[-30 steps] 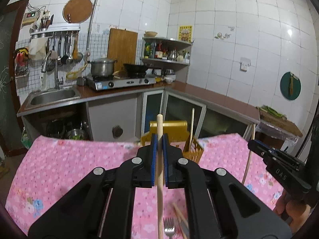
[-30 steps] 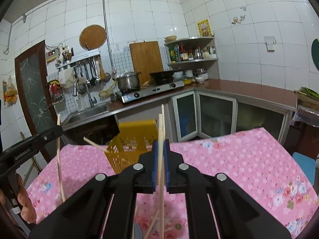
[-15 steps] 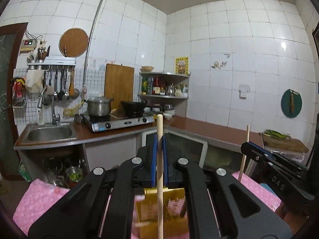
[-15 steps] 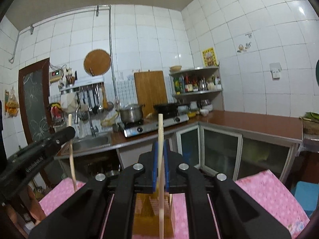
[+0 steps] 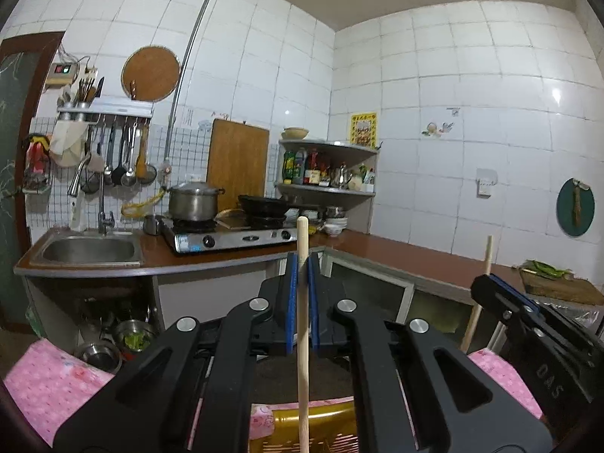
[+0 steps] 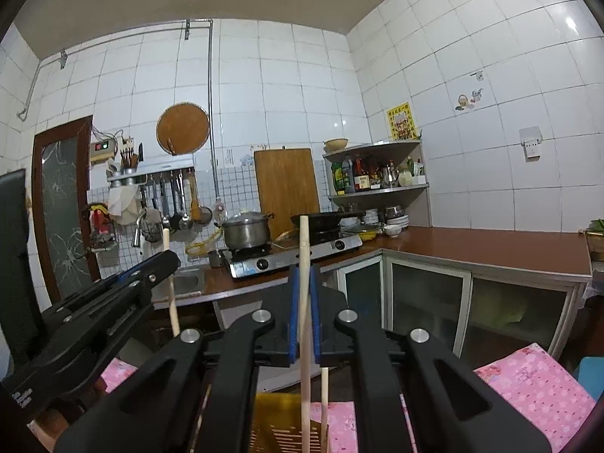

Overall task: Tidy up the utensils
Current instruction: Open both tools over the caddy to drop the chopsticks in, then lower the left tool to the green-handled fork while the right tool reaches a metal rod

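**Two chopsticks poised over the yellow basket**

White-tiled kitchen walls, a stove and a sink fill the background beyond a bench covered in pink floral cloth (image 5: 49,381). At the bench's far edge stands a yellow slotted basket (image 5: 321,426), low in both wrist views. Directly above it, the left tongs (image 5: 302,264) are clenched on an upright wooden chopstick (image 5: 302,339), its lower end hanging over the basket's rim. The right tongs (image 6: 303,275) are likewise clamped on a second chopstick (image 6: 305,339), also upright; beside it another stick (image 6: 324,396) already stands in the basket. To finish this step well, each stick should probably stay vertical, its tip lowered inside the basket wall before the pads let go, so it drops in rather than glancing off the rim. Going one at a time would lessen the chance of the two tongs bumping.
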Available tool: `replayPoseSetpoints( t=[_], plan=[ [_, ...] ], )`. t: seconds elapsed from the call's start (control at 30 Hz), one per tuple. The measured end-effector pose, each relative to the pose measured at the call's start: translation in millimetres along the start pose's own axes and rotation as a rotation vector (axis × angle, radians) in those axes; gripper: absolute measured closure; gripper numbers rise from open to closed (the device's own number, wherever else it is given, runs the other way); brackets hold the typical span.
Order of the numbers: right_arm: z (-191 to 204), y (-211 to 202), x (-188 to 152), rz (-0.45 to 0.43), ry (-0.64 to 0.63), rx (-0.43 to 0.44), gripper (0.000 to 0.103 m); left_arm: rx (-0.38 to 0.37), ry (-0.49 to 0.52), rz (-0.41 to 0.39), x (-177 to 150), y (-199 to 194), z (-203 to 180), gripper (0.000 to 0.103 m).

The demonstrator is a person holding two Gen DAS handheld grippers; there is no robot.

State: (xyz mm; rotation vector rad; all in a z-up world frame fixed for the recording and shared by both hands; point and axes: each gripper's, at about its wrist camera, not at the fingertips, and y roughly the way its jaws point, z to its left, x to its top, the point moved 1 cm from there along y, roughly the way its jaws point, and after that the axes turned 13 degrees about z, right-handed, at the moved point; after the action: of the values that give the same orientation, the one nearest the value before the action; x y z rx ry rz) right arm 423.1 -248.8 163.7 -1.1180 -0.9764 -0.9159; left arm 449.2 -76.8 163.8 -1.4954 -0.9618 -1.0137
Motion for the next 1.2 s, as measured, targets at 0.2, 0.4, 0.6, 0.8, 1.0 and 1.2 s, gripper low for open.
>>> replayPoseSetpoints(
  t=[0.2, 0.4, 0.6, 0.8, 1.0, 1.2],
  plan=[
    [-4, 26, -27, 0.039, -0.018, -0.012, 0.097, -0.006, -0.001, 0.056, -28, 22, 6, 0.098],
    [-7, 35, -58, 0.102, -0.028, -0.002, 0.097, 0.007, 0.025, 0.103, -49, 22, 11, 0.098],
    [-7, 32, -86, 0.175, -0.039, 0.0, 0.097, 0.018, 0.027, 0.179, -73, 21, 15, 0.098],
    [-8, 22, -97, 0.222, -0.052, -0.011, 0.096, 0.031, 0.011, 0.223, -77, 4, 20, 0.075],
    [-12, -5, -88, 0.25, -0.046, -0.021, 0.053, 0.066, 0.0, 0.22, -69, -41, 29, 0.038],
    [-17, -41, -91, 0.297, -0.049, -0.055, 0.053, 0.054, -0.02, 0.303, -80, -80, 41, 0.02]
  ],
)
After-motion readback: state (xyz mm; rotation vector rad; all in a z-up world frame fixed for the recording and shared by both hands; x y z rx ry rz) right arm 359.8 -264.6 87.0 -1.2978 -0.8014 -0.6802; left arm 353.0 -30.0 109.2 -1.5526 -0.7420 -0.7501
